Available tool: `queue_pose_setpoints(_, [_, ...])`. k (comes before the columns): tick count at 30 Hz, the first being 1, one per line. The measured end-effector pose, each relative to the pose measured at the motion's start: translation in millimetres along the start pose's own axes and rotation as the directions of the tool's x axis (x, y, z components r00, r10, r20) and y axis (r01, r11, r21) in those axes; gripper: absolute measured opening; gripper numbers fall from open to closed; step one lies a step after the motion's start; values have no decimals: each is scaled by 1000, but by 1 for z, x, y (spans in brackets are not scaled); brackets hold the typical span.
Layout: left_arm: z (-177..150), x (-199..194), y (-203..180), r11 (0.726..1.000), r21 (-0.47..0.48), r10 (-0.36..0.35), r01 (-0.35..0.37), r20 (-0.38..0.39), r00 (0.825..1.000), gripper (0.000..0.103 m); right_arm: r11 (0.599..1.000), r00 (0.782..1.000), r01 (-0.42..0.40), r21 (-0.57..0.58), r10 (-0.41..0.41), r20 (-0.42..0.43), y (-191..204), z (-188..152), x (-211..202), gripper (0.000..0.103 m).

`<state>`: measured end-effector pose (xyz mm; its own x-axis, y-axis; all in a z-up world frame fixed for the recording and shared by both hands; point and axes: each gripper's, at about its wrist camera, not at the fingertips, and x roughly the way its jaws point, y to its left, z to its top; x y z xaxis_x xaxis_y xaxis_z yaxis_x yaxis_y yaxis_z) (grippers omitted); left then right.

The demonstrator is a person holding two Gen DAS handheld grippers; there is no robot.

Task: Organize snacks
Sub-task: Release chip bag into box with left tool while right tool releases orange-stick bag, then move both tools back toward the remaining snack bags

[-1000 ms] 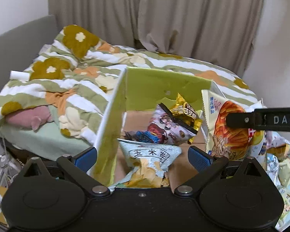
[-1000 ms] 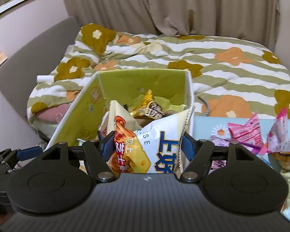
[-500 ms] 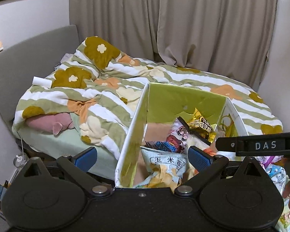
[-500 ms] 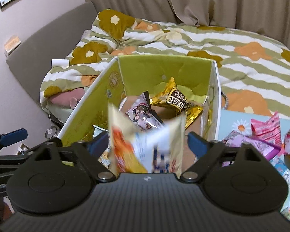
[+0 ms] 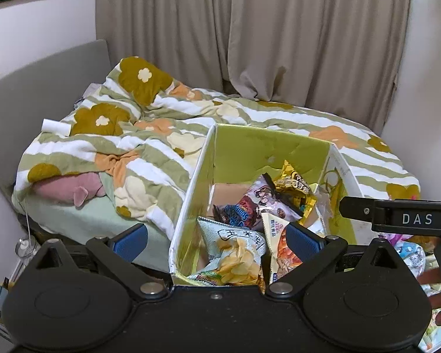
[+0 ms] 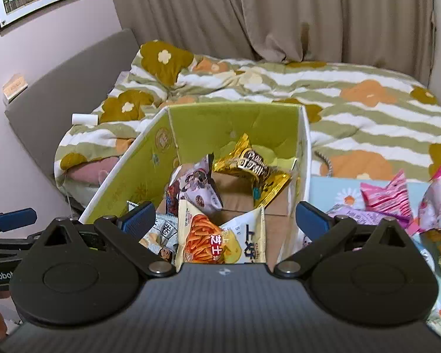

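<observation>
both views sit on a gripper and look forward and downward along its own fingers, close above the near end of the box [image 5: 197, 176]. the left wrist view stands at the box's near left corner, so the right gripper [image 5: 397, 214] juts in from its right edge. the right wrist view looks straight down the box [image 6: 235, 123], nearer its right wall. both share the box, the bed [image 6: 367, 111] and the curtain [image 5: 279, 29] behind it.
</observation>
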<state>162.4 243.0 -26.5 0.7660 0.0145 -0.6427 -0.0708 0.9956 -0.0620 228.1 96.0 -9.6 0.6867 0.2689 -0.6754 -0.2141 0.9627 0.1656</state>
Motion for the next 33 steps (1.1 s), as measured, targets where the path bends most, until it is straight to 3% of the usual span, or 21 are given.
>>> queue_pose_setpoints(6, [1,-9,-2,999,31,-45,45,21,999,102,999,999,-7,35,5,52,0,-3,-22,103])
queue_pose_setpoints(13, [-5,-20,-14,990,72,-126,123,39,991,102,995,992,97,26,-99,81,-10,-6,-58,103])
queue_pose_setpoints(26, [-23,-32,-87,958,195,-222,210,41,974,102,965,971,223,139,-233,59,-105,-30,-116,103])
queue_pose_setpoints(33, [-42,-36,-147,915,333,-253,226,38,967,102,954,971,236,185,-239,-5,-165,-53,-135,103])
